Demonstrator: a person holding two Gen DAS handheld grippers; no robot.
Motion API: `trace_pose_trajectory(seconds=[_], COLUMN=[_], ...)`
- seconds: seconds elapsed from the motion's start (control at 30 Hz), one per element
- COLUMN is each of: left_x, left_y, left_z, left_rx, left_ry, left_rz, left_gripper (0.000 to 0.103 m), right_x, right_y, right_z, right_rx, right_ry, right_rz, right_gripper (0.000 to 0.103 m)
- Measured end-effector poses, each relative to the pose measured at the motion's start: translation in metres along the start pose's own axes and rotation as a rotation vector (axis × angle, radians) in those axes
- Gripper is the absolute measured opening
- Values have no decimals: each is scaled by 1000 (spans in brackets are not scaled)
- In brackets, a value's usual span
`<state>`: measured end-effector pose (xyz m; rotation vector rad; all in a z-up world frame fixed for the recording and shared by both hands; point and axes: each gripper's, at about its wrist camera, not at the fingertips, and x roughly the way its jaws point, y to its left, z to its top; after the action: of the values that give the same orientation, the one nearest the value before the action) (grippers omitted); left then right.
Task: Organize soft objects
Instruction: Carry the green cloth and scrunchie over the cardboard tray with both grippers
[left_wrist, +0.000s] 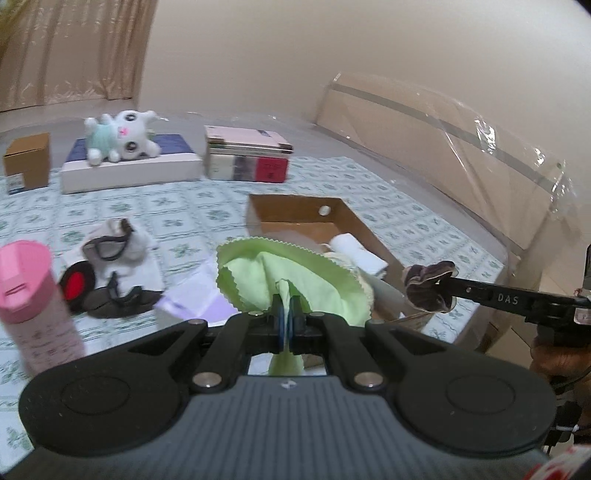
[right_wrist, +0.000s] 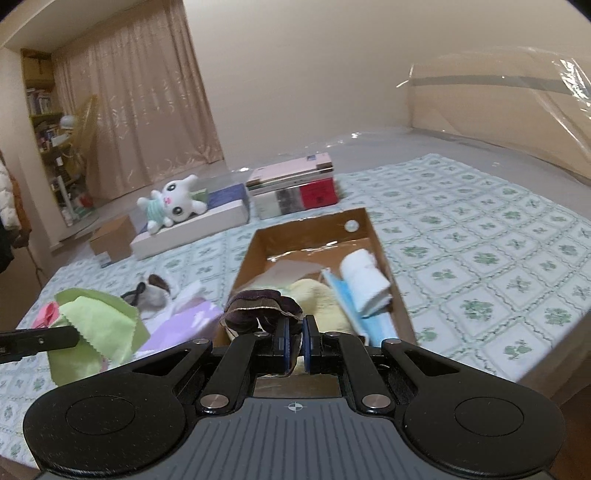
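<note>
bed with a green-patterned sheet, carrying everything shown. open cardboard box near the bed's middle, holding a rolled white cloth, a blue face mask and a pale yellow soft item. white plush toy lying on a flat white box at the far side, beside a stack of books and a small brown carton. pink bottle at the near left (blurred). light green cloth, pinked edge, clamped in the fully closed left tool and hanging above the sheet just left of the box. dark brown scrunchie pinched in the nearly closed right tool, above the box's near end.
</note>
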<state>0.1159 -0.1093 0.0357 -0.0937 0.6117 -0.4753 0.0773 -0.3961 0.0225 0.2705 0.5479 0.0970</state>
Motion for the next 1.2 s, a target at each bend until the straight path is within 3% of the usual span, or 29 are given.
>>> trace_pose_trajectory(seconds=[0.67, 1.2], left_x=[68, 110], left_y=[-41, -56], left_z=[2, 9], left_rx=[43, 52], left_ry=[84, 92], left_rz=[-46, -17], left_gripper=[1, 1], right_x=[12, 37], right_y=[-39, -48], right_z=[4, 4], right_rx=[44, 35], right_ry=[9, 37], right_rz=[-27, -52], right_gripper=[7, 7])
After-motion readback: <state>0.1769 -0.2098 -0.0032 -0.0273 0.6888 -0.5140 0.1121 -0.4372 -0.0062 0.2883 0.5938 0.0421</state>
